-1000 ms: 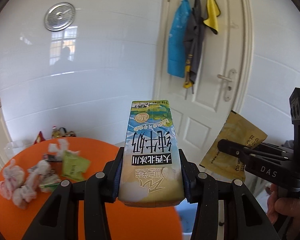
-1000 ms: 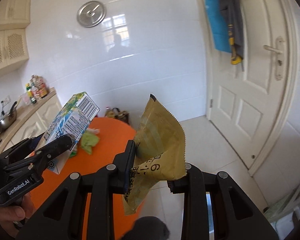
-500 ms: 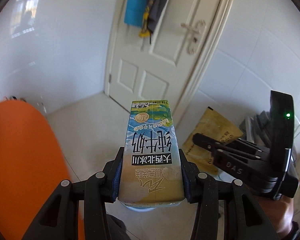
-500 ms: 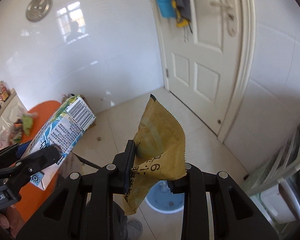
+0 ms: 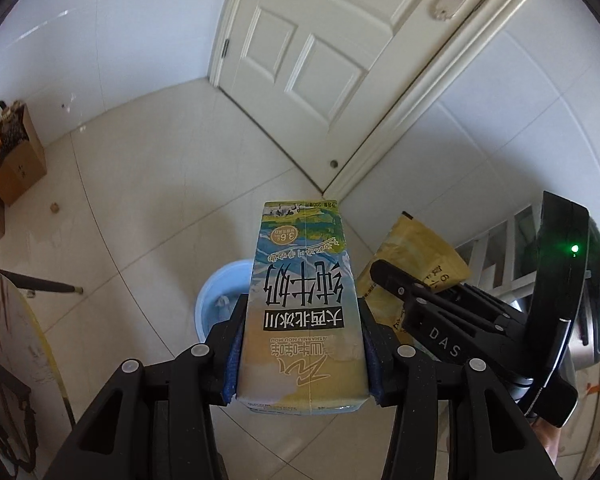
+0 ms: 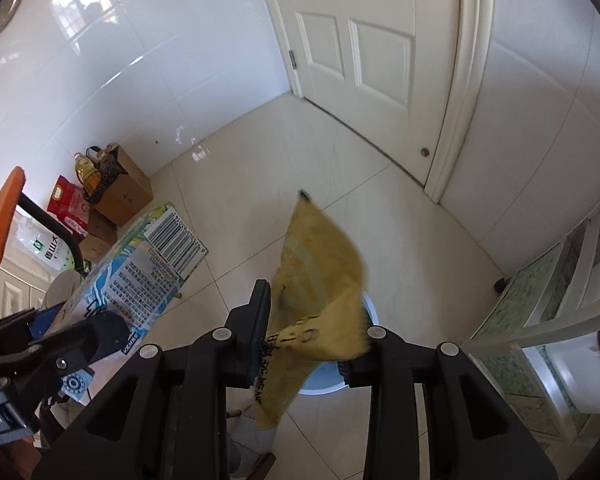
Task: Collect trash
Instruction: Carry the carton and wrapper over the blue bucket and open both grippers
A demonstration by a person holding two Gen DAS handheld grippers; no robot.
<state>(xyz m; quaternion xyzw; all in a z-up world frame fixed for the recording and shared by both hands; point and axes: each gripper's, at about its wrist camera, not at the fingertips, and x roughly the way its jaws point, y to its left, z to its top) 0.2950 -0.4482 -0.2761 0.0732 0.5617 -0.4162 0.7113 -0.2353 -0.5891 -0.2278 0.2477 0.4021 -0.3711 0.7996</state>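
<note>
**Both hands over the bin, about to dump**

So, going left to right. The orange surface (image 6: 0,240) sits off at the far left edge, well behind the action, and a cardboard box (image 5: 16,168) stands on the floor by the wall. Neither matters right now.

Next, the left tongs (image 5: 302,320). They're partly open because they're clamped across the width of the milk carton (image 5: 304,280), pads flat on both side faces. The carton sticks out forward and tilts down, its far end over the blue bin (image 5: 220,284) on the floor. My guess is it's held that way so it slides straight in once the grip lets go.

Further right, the right tongs (image 6: 312,320) have a crumpled yellow wrapper (image 6: 320,264) between the pads. The jaws have just been easing open a touch, but the wrapper spans the gap and looks pinched, not falling. It's a bit blurry though. It hangs right above the bin too, just beside the carton.

Both pieces look lined up for the drop. The only risk I see is the light wrapper drifting past the rim.
</note>
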